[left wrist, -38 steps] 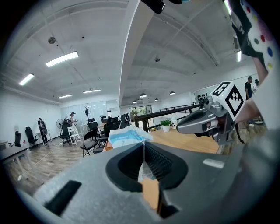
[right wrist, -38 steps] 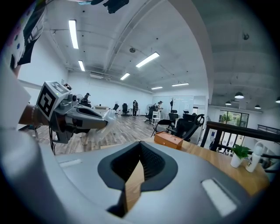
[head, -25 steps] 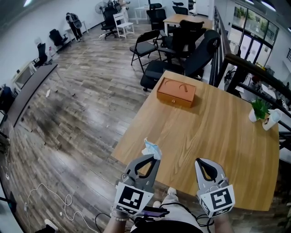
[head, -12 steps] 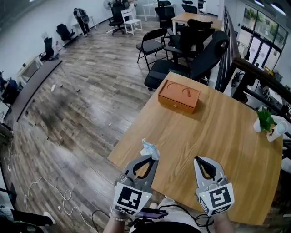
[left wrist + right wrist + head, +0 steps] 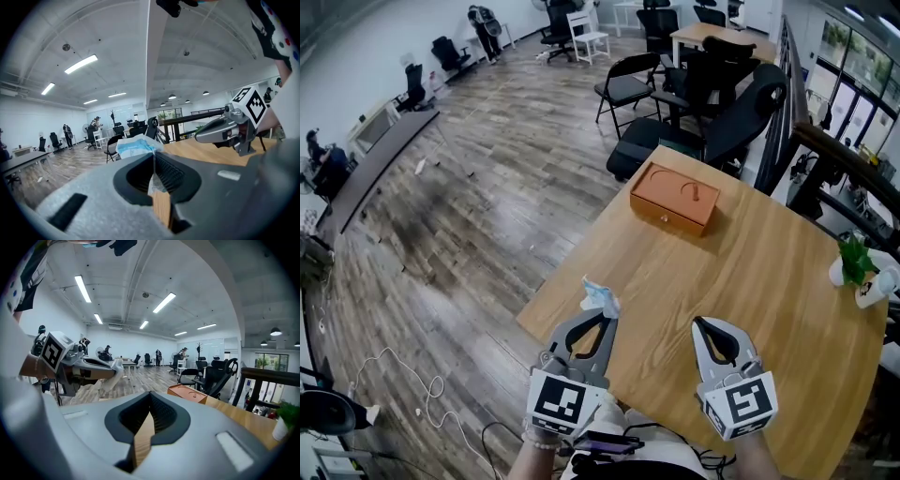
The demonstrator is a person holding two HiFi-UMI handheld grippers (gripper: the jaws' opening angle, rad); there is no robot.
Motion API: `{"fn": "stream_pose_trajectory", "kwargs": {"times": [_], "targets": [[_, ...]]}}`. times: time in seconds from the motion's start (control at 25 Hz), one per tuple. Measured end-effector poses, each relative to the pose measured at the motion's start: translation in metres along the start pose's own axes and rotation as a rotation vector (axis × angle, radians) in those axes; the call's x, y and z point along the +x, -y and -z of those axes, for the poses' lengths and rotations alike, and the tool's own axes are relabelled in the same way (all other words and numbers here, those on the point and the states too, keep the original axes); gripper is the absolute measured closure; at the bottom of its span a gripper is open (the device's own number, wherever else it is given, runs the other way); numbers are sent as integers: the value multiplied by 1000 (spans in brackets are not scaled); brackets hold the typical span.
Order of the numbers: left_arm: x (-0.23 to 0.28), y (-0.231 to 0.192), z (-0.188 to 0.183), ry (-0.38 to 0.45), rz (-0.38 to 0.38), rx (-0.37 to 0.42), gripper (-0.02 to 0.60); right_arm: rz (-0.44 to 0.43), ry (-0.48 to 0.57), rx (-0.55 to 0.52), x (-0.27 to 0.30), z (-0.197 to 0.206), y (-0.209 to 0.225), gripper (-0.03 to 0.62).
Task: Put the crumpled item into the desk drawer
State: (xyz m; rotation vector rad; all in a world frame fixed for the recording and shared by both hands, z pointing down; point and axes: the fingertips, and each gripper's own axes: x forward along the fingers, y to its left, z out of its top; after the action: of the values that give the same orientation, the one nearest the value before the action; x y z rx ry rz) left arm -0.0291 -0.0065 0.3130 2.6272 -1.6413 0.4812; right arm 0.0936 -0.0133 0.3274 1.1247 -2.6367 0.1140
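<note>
At the near edge of the wooden desk [image 5: 750, 272], your left gripper [image 5: 602, 314] is clenched on the crumpled item [image 5: 598, 296], which protrudes beyond the jaw tips. Your right gripper [image 5: 705, 323] is clenched with nothing between its jaws. The orange desk drawer [image 5: 674, 197] sits near the desk's far edge, well apart from both grippers.

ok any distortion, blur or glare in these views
Head view: fisheye bows the edges of the wooden table, otherwise sharp and evenly lit. Left gripper view: dark rounded corners, crumpled face mask up close looks soft. Right gripper view: same dark corners, ceiling strip lights blown out white.
</note>
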Motion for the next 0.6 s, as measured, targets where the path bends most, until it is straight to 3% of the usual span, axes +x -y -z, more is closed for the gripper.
{"fn": "stream_pose_trajectory", "kwargs": {"times": [0.6], "targets": [[61, -31, 7, -1, 76, 14, 561, 43, 7, 25, 68, 1, 34, 592]]}}
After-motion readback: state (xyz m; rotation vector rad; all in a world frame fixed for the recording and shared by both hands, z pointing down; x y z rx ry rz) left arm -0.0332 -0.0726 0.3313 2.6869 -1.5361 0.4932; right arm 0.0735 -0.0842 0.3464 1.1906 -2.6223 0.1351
